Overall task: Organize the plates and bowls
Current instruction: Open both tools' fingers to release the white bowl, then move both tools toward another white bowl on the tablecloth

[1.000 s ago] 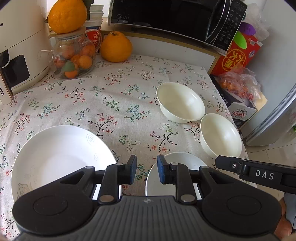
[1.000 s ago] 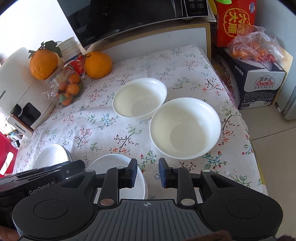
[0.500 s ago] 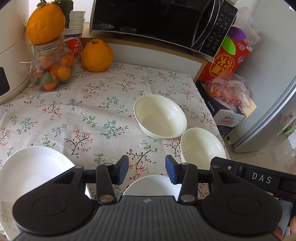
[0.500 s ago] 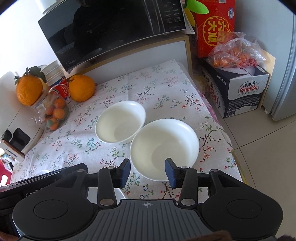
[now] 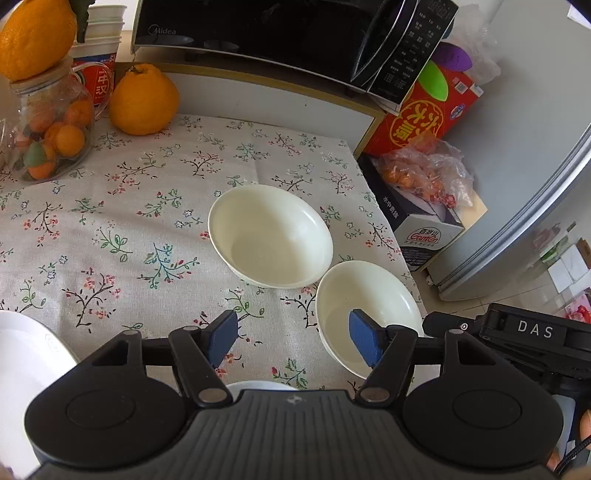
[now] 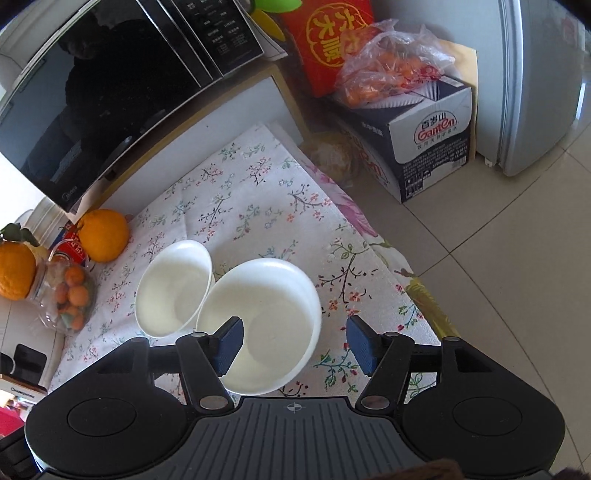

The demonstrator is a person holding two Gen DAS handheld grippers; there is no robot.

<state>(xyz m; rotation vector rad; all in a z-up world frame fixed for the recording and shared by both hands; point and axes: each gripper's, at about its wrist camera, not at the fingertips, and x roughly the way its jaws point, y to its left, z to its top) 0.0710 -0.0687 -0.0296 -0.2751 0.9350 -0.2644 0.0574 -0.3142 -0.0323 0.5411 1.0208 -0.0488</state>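
Note:
Two white bowls stand side by side on the flowered tablecloth. In the left wrist view the far bowl (image 5: 271, 236) is at centre and the near bowl (image 5: 365, 314) is at lower right. My left gripper (image 5: 293, 338) is open and empty, above the cloth just short of both bowls. A large white plate (image 5: 22, 373) shows at the left edge and a small plate's rim (image 5: 258, 386) peeks out under the gripper. In the right wrist view my right gripper (image 6: 295, 343) is open and empty, above the near bowl (image 6: 266, 321), with the far bowl (image 6: 173, 288) to its left.
A black microwave (image 5: 288, 33) stands at the back of the table. A large orange (image 5: 142, 99) and a jar of small fruit (image 5: 48, 133) sit at the back left. The table's right edge drops to a tiled floor with a Ganten box (image 6: 432, 136) and a fridge (image 6: 546, 74).
Both grippers opened wide from nearly shut. Both moved to the right toward the bowls; the plates slid out of the left view, and the right gripper rose over the near bowl.

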